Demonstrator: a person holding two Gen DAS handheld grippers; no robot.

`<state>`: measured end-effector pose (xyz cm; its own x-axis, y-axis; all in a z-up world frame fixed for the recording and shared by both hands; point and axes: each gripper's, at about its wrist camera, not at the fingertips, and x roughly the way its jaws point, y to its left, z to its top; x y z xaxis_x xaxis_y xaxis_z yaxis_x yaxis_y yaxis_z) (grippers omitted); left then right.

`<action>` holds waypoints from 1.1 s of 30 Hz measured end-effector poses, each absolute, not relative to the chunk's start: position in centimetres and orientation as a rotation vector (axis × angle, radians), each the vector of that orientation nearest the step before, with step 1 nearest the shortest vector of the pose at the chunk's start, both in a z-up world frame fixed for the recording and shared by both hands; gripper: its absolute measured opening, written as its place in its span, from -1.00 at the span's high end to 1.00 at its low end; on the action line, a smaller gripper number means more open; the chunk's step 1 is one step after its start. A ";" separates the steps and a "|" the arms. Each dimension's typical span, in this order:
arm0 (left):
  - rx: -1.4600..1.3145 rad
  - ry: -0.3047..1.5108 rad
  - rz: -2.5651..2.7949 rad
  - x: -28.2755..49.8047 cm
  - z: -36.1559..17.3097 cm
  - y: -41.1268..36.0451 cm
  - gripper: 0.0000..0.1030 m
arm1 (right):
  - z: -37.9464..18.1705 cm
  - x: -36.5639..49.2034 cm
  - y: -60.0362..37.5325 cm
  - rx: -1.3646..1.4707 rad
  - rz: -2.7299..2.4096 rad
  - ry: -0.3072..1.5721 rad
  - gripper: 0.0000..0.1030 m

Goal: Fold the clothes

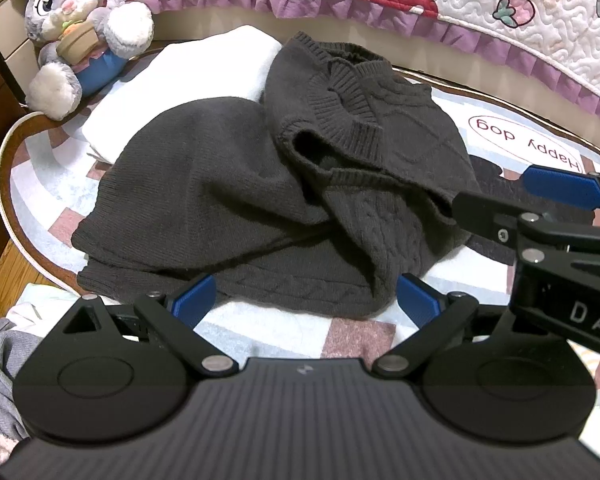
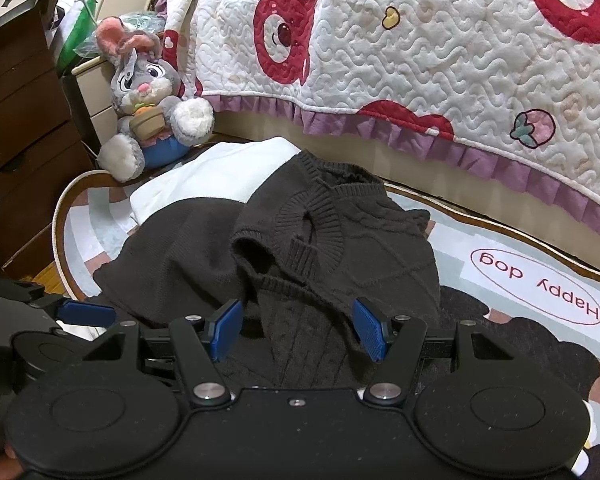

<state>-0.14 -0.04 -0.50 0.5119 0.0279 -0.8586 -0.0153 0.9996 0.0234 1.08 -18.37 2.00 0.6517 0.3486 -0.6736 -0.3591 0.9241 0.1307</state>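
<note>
A dark brown cable-knit sleeveless sweater (image 1: 236,184) lay crumpled on a pale patterned floor mat (image 1: 520,148) printed with "Happy dog", its ribbed neck turned toward the bed. One edge overlapped a folded white cloth (image 1: 196,76) behind it. The left gripper (image 1: 304,300) hung over the sweater's near hem, its blue-padded jaws spread wide and pinching nothing. The right gripper (image 2: 298,330) hovered just beside it, jaws likewise spread, with a fold of knit lying between the pads but not squeezed. A grey plush rabbit (image 2: 148,108) sat against a cream drawer unit (image 2: 94,96). A white quilted bedspread with red bears and a purple frill (image 2: 420,60) draped down behind the mat.
</note>
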 end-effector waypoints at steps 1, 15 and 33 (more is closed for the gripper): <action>0.014 1.033 0.026 -0.1 -0.5 0.0 -0.90 | 2.0 1.1 -18.4 -0.015 0.401 0.762 -0.29; 0.019 1.035 0.028 0.0 -0.7 -0.2 -0.90 | 1.9 1.1 -18.5 -0.010 0.390 0.771 -0.29; 0.013 1.040 0.040 0.7 -2.3 0.5 -0.90 | 0.4 1.4 -18.9 -0.012 0.443 0.697 -0.37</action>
